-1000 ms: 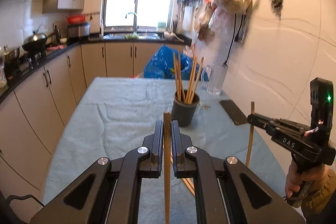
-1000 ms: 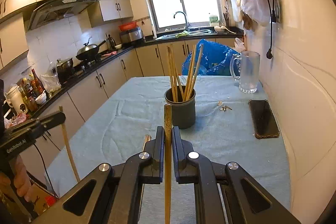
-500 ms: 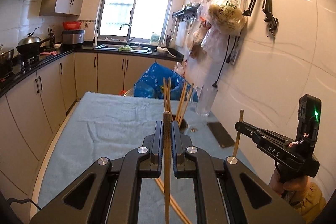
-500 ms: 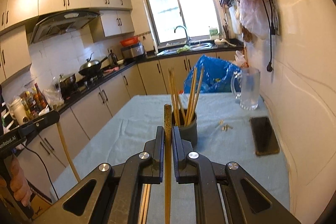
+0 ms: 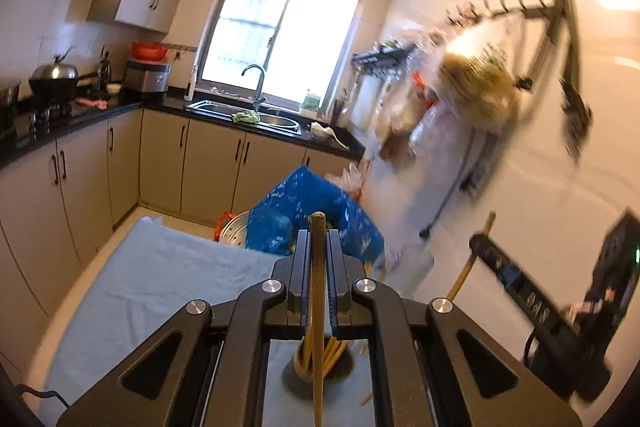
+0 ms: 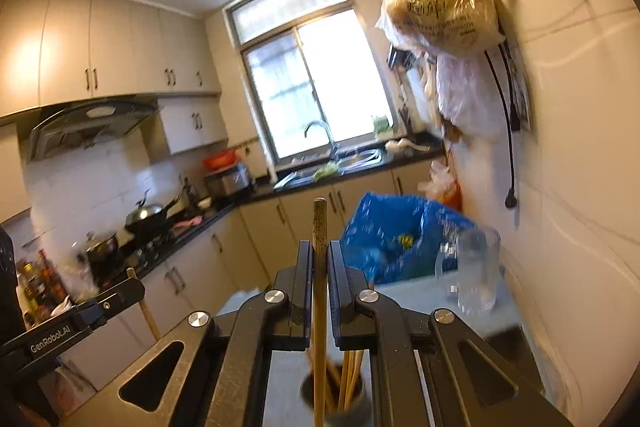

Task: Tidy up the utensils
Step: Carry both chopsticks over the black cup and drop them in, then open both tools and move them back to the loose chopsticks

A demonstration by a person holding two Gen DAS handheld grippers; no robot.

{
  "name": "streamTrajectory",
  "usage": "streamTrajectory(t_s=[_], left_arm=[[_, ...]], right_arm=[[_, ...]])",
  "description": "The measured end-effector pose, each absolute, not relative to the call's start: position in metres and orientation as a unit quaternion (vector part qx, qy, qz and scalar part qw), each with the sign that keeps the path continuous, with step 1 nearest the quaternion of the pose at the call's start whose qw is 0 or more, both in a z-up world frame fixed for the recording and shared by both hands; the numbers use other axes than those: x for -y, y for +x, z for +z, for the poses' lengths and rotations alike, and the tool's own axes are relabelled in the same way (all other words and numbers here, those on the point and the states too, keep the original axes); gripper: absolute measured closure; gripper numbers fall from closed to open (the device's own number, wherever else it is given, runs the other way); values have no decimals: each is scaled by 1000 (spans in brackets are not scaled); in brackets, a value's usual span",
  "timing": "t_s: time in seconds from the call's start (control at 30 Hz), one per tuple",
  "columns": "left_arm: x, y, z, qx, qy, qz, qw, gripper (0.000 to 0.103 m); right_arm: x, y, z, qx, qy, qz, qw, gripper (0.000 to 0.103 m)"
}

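Observation:
My left gripper is shut on a wooden chopstick that stands upright between its jaws. Right below it, seen through the gripper's frame, is the dark cup with several chopsticks in it. My right gripper is shut on another chopstick, also upright, above the same cup. Each view shows the other gripper at its side: the right gripper with its chopstick, and the left gripper with its chopstick.
A table with a light blue cloth carries the cup. A glass pitcher stands at its far right, with a blue bag and a steel pot behind. Plastic bags hang on the right wall. Cabinets run along the left.
Both grippers have risen and moved forward, each still holding its chopstick. The cup, earlier ahead of the jaws, now lies beneath them. The views have tilted.

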State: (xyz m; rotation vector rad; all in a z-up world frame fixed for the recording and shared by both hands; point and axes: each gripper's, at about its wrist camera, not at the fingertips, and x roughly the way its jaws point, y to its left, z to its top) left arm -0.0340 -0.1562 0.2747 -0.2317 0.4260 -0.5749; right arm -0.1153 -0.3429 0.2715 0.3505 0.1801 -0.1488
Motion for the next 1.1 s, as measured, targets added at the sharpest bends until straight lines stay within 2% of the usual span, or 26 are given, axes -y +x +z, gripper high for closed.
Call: streamTrajectory(t_s=[0.1,0.3,0.5,0.7,0.77,0.8,0.83,0.97,1.03,1.1], left_arm=[[166,-2,270,-214,-151,-270,927,96],[194,37,241,-222,-146,-243,933,96],[208,51,207,-263,-120,-241,927,96],[199,44,200,-282,-121,-244,920,95],[193,38,202,-285,-122,-247,918,84],[188,34,205,-284,-122,-248,918,74],[183,30,206,-281,-122,-248,919,69],[160,6,210,-279,-121,-248,920,64],[145,-7,209,-280,-120,-248,919,56],[131,-23,205,-281,-113,-244,921,48]], right_arm=[[348,-92,264,-81,180,-88,976,96],[360,-52,233,-104,192,-99,971,96],[358,-37,196,-148,188,-94,966,96],[356,-34,175,-181,189,-84,961,95],[357,-36,173,-187,193,-82,960,94],[357,-38,173,-190,195,-83,959,91],[358,-39,174,-191,196,-83,958,86],[359,-58,185,-181,194,-89,960,82],[358,-72,190,-177,193,-92,961,74],[356,-86,193,-178,191,-92,961,70]])
